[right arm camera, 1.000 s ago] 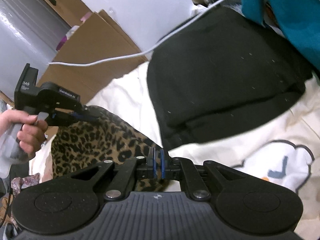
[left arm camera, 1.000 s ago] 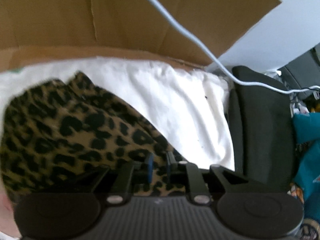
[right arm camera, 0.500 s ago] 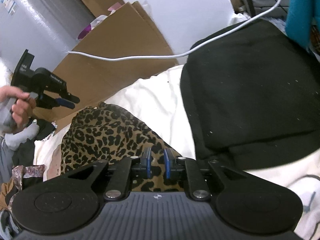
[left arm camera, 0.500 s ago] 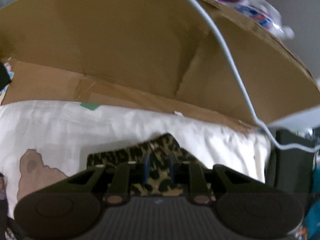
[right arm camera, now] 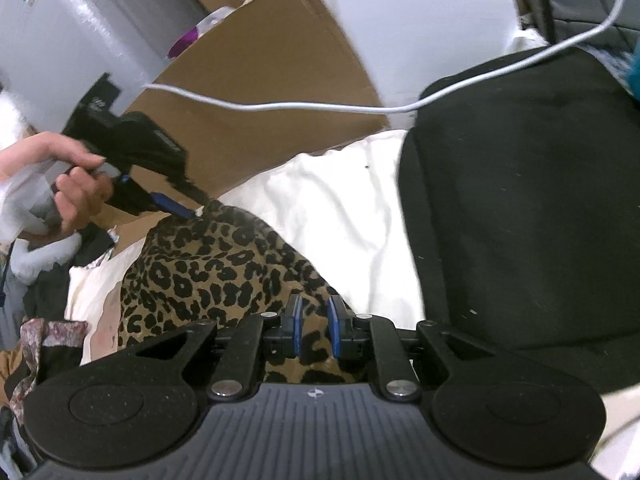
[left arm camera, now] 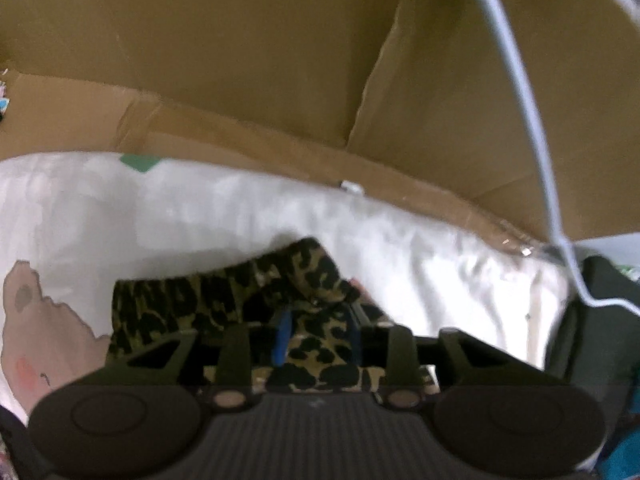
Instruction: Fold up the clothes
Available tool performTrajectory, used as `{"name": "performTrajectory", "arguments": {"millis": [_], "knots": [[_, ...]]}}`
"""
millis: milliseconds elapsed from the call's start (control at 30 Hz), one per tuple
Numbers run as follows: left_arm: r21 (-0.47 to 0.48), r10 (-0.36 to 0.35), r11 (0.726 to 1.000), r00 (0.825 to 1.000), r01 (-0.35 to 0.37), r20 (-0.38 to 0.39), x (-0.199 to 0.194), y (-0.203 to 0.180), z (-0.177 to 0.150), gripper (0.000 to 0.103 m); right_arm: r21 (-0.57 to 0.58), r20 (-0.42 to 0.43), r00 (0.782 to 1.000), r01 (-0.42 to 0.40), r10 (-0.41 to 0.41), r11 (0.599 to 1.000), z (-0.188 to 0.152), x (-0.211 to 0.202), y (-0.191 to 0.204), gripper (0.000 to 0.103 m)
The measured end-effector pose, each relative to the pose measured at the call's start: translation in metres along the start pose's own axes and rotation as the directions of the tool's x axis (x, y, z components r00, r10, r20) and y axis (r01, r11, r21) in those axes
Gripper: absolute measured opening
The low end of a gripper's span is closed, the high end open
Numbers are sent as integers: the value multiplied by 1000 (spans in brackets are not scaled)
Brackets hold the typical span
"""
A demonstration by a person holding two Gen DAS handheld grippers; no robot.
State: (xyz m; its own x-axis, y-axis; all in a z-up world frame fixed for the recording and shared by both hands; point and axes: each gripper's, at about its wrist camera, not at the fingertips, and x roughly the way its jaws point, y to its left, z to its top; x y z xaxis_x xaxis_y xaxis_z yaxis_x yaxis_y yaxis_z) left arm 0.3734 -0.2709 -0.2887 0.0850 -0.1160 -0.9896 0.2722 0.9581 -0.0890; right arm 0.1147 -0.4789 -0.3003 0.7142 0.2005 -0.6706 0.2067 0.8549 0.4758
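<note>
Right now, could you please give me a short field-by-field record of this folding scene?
garment: leopard-print garment, lying on white bedding
left gripper: fingers open, leopard fabric between them, at the garment's far edge
right gripper: fingers open over the garment's near edge
holding hand: grips the left gripper's handle
neighbour: black garment beside the leopard one, on the right
cable: white cable crossing above the bedding
backdrop: cardboard behind the bedding
</note>
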Motion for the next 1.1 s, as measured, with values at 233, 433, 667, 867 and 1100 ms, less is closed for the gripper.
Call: {"name": "performTrajectory", "arguments": {"millis": [233,433,667,867,1100], "knots": [[-23,19,1000,999,-20,-40,16,6,-8,48,-63,-32,999,-16,14,998,4,17,6,28],[-65,2,998,997,-7,-73,17,13,-15,48,-111,-51,999,-13,7,994,3,31,5,35],[-128,-11,992,997,1,-78,24,19,-11,49,-198,-72,997,-3,-11,980,4,47,5,35],[-211,-65,976,994,45,-88,24,36,-6,43,-260,-97,995,-27,2,965,3,53,15,35],[-255,-101,964,991,77,-83,12,52,-7,7,-235,-120,993,-14,-15,972,0,52,9,2]]}}
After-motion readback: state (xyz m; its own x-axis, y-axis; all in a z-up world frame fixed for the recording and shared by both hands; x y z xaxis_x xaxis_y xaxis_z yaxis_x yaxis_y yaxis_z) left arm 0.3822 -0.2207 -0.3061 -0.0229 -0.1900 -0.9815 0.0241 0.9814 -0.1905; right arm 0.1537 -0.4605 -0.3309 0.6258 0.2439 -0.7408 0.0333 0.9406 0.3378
